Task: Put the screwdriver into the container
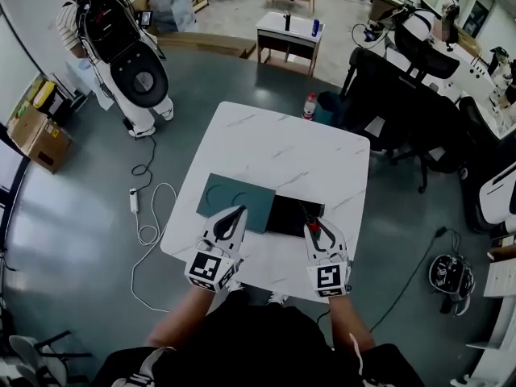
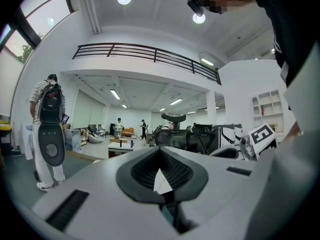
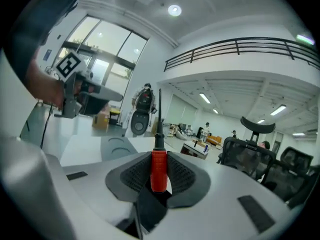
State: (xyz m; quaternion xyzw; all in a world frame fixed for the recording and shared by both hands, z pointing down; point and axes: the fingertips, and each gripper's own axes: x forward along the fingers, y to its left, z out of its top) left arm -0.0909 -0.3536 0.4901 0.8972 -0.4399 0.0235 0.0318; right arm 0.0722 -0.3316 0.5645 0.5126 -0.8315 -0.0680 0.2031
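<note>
My right gripper (image 1: 311, 226) is shut on a screwdriver (image 3: 158, 168) with a red handle; its thin black shaft sticks out past the jaws. In the head view the screwdriver (image 1: 307, 214) hovers over the near right part of a flat black container (image 1: 284, 214), which lies on the white table (image 1: 282, 147). My left gripper (image 1: 232, 216) is over the near edge of a teal mat (image 1: 228, 197) to the left of the container. Its pads (image 2: 150, 171) are closed together with nothing between them. The left gripper (image 3: 82, 90) also shows in the right gripper view, at upper left.
A white and black machine (image 1: 129, 59) stands on the floor at far left, with a person behind it. A cable and power strip (image 1: 135, 201) lie left of the table. A bottle (image 1: 309, 106) stands beyond the far edge. Black office chairs (image 1: 399, 103) crowd the right.
</note>
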